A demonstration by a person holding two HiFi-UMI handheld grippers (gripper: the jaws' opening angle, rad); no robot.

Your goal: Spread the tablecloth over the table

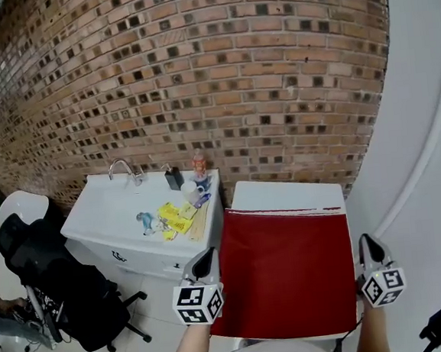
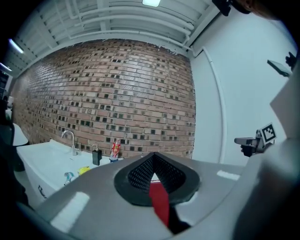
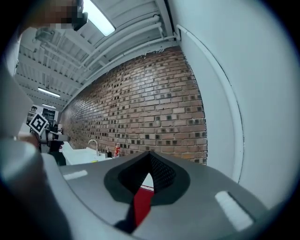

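A dark red tablecloth (image 1: 290,269) is stretched flat above a white table (image 1: 287,195), whose far strip shows bare beyond the cloth's far edge. My left gripper (image 1: 205,266) is shut on the cloth's near left corner, and my right gripper (image 1: 370,250) is shut on the near right corner. In the left gripper view a red strip of the tablecloth (image 2: 160,201) runs out from between the closed jaws. The right gripper view shows the same red tablecloth (image 3: 141,204) pinched in its jaws. Both grippers are held up at about the same height, pointing toward the brick wall.
A white sink counter (image 1: 116,211) with a tap (image 1: 120,169), bottles and yellow items stands left of the table. A black office chair (image 1: 54,289) sits at the lower left. The brick wall (image 1: 197,81) is behind, and a white wall (image 1: 424,130) is at the right.
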